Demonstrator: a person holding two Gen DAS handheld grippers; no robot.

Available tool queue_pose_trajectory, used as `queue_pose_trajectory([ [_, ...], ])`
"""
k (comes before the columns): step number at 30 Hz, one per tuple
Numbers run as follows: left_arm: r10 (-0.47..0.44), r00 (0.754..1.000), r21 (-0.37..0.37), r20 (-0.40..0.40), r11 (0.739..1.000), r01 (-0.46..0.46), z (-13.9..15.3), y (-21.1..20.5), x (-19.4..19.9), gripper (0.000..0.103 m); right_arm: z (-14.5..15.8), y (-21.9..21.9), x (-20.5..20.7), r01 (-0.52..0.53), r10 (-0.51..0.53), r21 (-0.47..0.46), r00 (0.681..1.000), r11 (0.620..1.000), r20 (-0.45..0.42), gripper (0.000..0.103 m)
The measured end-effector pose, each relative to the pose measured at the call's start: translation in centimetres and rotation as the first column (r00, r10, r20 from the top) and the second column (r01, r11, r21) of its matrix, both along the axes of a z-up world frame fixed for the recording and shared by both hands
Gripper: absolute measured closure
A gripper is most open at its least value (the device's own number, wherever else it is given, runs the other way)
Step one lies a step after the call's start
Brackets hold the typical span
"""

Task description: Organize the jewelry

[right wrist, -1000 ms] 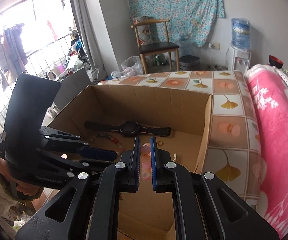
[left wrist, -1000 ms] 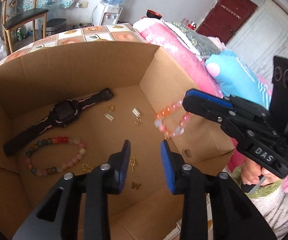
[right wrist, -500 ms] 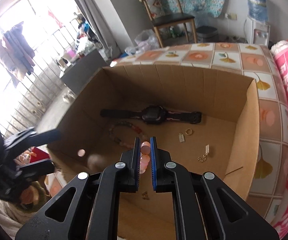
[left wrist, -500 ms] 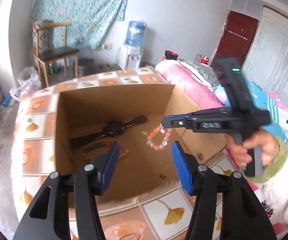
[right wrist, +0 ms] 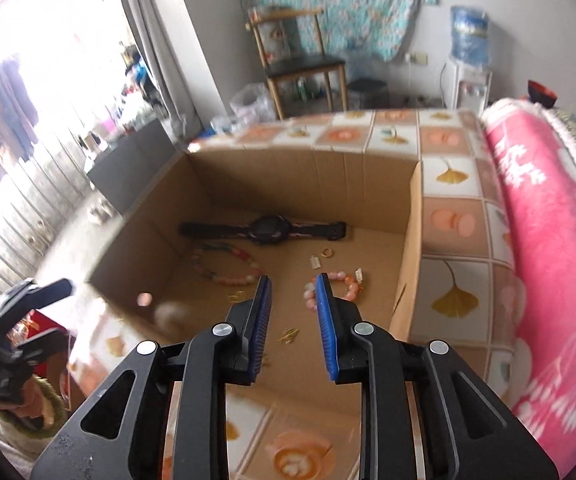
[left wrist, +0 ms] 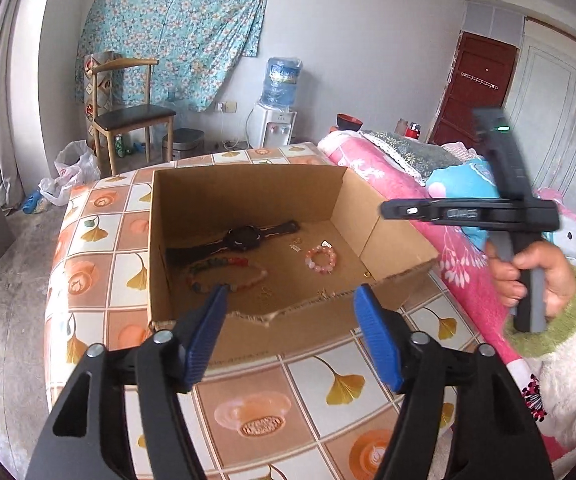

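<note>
Both grippers empty: left gripper (left wrist: 290, 300) wide open, right gripper (right wrist: 290, 292) part open. Pink bracelet (right wrist: 330, 286) lies flat in cardboard box (left wrist: 247, 188), just ahead of right gripper, w/ right nearer; left hangs outside box's front wall.

Cardboard box (left wrist: 247, 196) ahead of my left gripper (left wrist: 290, 300): matt brown corrugated paperboard, near rim torn and ragged. Tabletop (left wrist: 99, 236) under it wears a smooth, slightly glossy printed covering, oilcloth by the look. Left gripper: matt black plastic arms, bright metal pivot screws, ribbed blue pads (left wrist: 207, 332). Same finish on my right gripper (right wrist: 291, 308).

Inside the box, beyond my right gripper: watch (right wrist: 265, 230), matt black strap, glossy face. Pink bracelet (right wrist: 334, 286), smooth shiny beads. Small ring (right wrist: 328, 253), polished gold-tone metal.

Right of my right gripper: pink blanket (right wrist: 536, 264), soft fuzzy cloth.
</note>
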State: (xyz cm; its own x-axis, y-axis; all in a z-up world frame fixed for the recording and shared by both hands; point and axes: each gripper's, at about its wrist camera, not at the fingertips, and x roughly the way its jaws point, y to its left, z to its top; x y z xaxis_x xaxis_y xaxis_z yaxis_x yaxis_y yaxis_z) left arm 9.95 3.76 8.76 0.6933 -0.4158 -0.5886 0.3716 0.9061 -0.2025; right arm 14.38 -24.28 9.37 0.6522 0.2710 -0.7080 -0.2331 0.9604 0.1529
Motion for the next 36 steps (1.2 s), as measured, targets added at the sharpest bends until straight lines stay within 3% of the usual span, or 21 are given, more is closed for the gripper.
queue_pose_trajectory([
  [5, 0.028, 0.999, 0.015, 0.04, 0.999, -0.029, 0.5, -0.4, -1.9, 0.019, 2.4, 0.3, -5.5, 0.018, -0.023, 0.042, 0.992, 0.999, 0.121, 0.066],
  [8, 0.064, 0.997, 0.0, 0.053, 0.998, -0.064, 0.7, -0.3, -2.9, 0.006, 2.7, 0.9, -8.3, 0.034, -0.044, 0.058, 0.983, 0.998, 0.179, 0.051],
  [10, 0.103, 0.993, -0.004, 0.052, 0.995, -0.103, 0.5, -0.3, -3.2, 0.006, 2.3, 1.4, -10.0, 0.059, -0.069, 0.057, 0.977, 0.997, 0.202, 0.037],
  [15, 0.204, 0.979, 0.031, 0.012, 0.978, -0.204, -0.4, -0.5, -3.3, 0.006, 0.9, 2.9, -11.7, 0.153, -0.151, 0.006, 0.965, 0.988, 0.214, 0.021],
  [18, 0.261, 0.965, 0.057, 0.005, 0.964, -0.261, -0.7, -0.6, -3.3, 0.006, 0.3, 3.8, -12.0, 0.226, -0.207, -0.061, 0.951, 0.972, 0.229, 0.016],
  [24, 0.401, 0.916, 0.159, 0.025, 0.903, -0.4, -1.0, -0.6, -3.1, 0.006, -1.1, 5.3, -11.7, 0.309, -0.259, -0.204, 0.936, 0.929, 0.24, 0.009],
  [28, 0.406, 0.914, 0.185, 0.008, 0.897, -0.4, -1.3, -0.9, -2.6, 0.006, -1.8, 5.9, -11.2, 0.307, -0.255, -0.226, 0.939, 0.925, 0.232, 0.008],
  [32, 0.399, 0.917, 0.261, -0.002, 0.886, -0.384, -1.8, -1.5, -1.9, 0.006, -2.3, 6.3, -10.9, 0.33, -0.282, -0.228, 0.934, 0.916, 0.218, 0.008],
  [36, 0.413, 0.91, 0.262, -0.036, 0.883, -0.39, -2.2, -1.8, -1.5, 0.006, -2.6, 6.4, -10.6, 0.352, -0.308, -0.236, 0.929, 0.906, 0.206, 0.008],
])
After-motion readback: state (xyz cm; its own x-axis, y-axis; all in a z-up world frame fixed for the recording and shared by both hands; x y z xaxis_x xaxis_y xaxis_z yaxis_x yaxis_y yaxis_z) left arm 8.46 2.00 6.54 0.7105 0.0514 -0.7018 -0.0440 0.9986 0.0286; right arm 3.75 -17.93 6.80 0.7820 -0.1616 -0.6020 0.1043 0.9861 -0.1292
